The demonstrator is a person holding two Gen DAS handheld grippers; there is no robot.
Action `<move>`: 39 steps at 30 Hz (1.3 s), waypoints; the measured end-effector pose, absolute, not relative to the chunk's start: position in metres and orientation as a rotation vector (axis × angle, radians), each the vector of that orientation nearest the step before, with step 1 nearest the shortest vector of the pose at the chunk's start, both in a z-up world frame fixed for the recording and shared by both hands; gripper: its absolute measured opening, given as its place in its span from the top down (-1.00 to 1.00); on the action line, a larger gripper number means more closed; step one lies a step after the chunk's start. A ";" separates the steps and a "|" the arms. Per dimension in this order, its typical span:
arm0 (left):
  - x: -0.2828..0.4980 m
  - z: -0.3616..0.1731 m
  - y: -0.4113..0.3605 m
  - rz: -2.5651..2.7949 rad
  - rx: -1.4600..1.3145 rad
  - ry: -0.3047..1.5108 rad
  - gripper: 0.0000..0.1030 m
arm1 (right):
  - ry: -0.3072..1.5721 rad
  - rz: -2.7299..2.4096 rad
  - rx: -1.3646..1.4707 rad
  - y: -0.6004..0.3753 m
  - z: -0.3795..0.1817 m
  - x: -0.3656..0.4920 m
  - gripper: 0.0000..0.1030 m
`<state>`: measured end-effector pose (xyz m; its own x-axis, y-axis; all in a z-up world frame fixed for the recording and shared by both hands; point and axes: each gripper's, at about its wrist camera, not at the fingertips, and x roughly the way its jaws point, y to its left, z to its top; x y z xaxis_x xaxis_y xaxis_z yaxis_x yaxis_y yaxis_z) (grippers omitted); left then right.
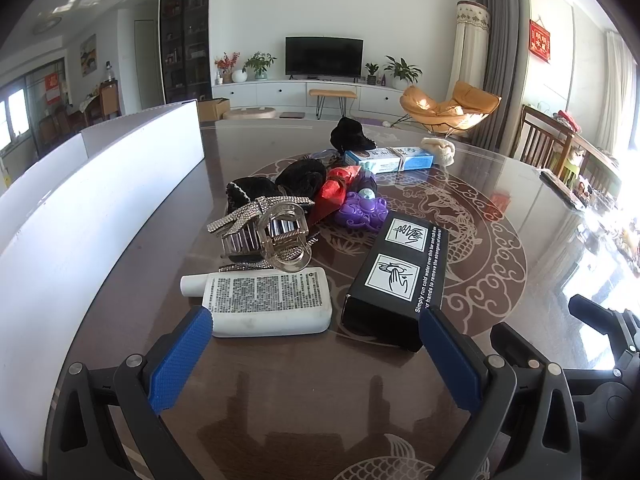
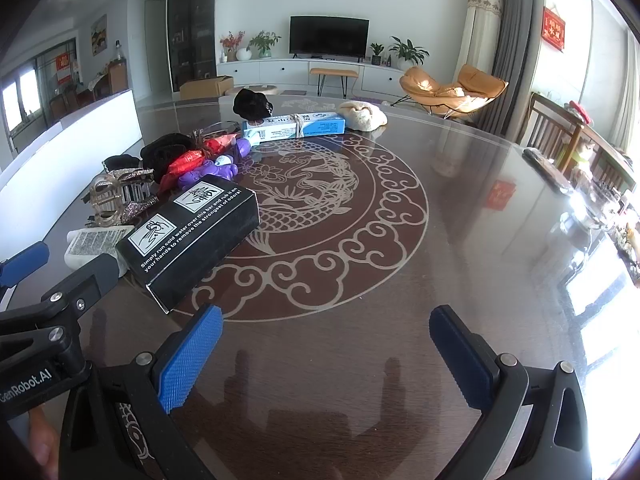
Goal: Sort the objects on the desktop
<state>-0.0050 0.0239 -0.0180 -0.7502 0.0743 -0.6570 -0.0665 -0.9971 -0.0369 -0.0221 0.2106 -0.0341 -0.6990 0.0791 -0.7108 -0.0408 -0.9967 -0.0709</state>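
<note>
A pile of small items lies on the round glass-topped table (image 1: 520,208). Nearest my left gripper (image 1: 316,322) lie a white tube (image 1: 266,302) and a black box (image 1: 396,276) with white printed text. My left gripper is open, its blue pads just short of both. Behind them sit a clear hair claw (image 1: 280,240), a rhinestone clip (image 1: 248,212), black fabric pieces (image 1: 300,174), a red packet (image 1: 334,192), a purple toy (image 1: 362,210) and a blue-white carton (image 1: 390,159). My right gripper (image 2: 326,336) is open over bare table, right of the black box (image 2: 192,236).
A long white divider box (image 1: 100,200) stands along the table's left side. A cream plush item (image 1: 440,150) and a black cloth lump (image 1: 352,134) lie at the far side. Wooden chairs (image 1: 548,144) flank the right edge. The right half of the table (image 2: 460,220) holds only reflections.
</note>
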 end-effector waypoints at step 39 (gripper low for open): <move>-0.002 -0.020 0.021 2.872 -1.094 -0.024 -1.00 | -0.079 2.827 -1.212 0.209 -0.039 -0.025 -1.00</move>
